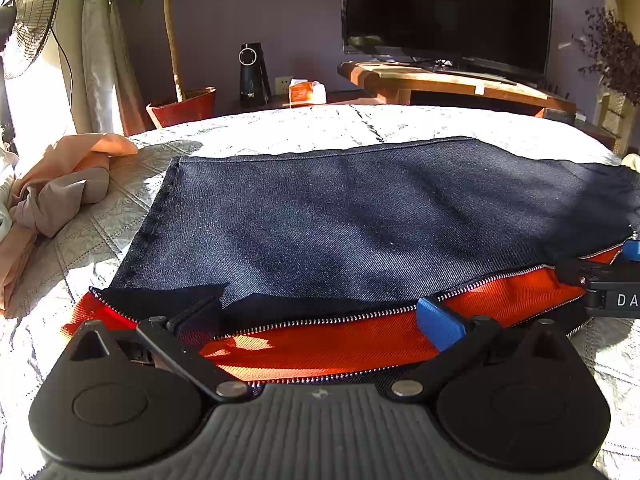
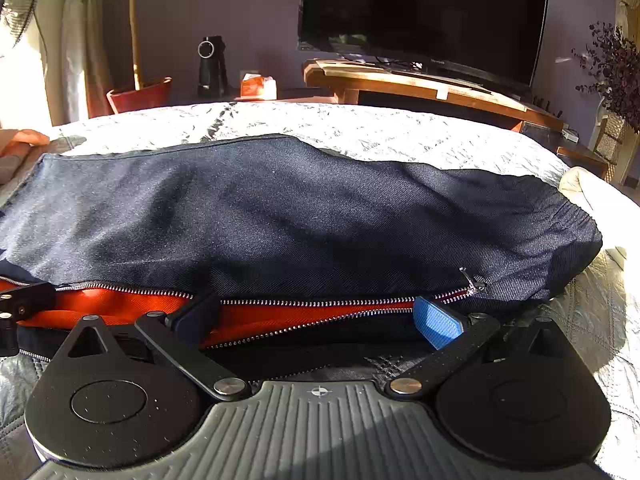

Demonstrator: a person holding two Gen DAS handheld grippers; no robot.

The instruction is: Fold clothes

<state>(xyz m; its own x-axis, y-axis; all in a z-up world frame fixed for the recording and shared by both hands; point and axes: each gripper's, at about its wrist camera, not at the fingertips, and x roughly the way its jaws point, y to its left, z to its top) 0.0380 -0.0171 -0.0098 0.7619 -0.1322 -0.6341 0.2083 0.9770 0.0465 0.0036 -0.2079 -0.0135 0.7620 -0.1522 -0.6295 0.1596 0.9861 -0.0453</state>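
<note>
A navy jacket (image 1: 360, 216) with orange lining (image 1: 320, 344) lies flat across the quilted bed (image 1: 320, 124), its silver zipper (image 1: 320, 322) unzipped along the near edge. My left gripper (image 1: 320, 318) is open, its fingers spread over the zipper's left half, low over the lining. In the right wrist view the same jacket (image 2: 280, 216) fills the middle. My right gripper (image 2: 316, 318) is open over the zipper's right half, near the zipper pull (image 2: 472, 280). Each gripper shows at the other view's edge: the right gripper (image 1: 616, 284) and the left gripper (image 2: 20, 304).
A heap of peach and beige clothes (image 1: 60, 196) lies on the bed's left side. A cream cloth (image 2: 592, 192) sits at the right edge. Beyond the bed stand a red plant pot (image 1: 184, 106), a fan (image 1: 28, 20), a wooden stand (image 1: 452, 84) and a TV (image 1: 444, 12).
</note>
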